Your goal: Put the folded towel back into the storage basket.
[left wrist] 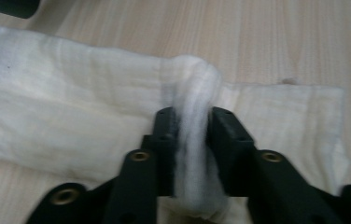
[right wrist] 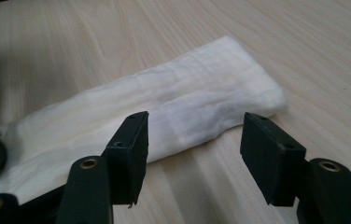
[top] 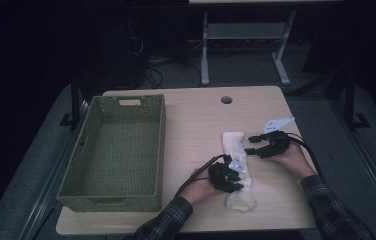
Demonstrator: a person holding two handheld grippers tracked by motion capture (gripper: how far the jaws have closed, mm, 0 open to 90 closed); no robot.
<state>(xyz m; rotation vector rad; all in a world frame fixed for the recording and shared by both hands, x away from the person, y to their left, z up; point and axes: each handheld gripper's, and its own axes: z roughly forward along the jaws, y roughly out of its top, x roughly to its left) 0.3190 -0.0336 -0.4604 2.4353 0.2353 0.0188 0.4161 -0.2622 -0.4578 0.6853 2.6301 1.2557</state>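
A long white folded cloth (top: 234, 142) lies on the wooden table (top: 196, 115), running from far to near. My left gripper (top: 235, 172) sits over its near half. In the left gripper view the left gripper (left wrist: 193, 128) is shut on a pinched-up ridge of the cloth (left wrist: 71, 116), which bulges up between the pads. My right gripper (top: 251, 144) rests at the cloth's right edge near its far end. In the right gripper view the right gripper (right wrist: 194, 140) stands open, the cloth (right wrist: 201, 88) lying just ahead of it and untouched by its pads.
A green woven basket (top: 161, 145), empty, stands on the left part of the table. A round cable hole (top: 226, 99) is near the far edge. Bare tabletop lies between basket and cloth. A desk frame (top: 246, 45) stands beyond the table.
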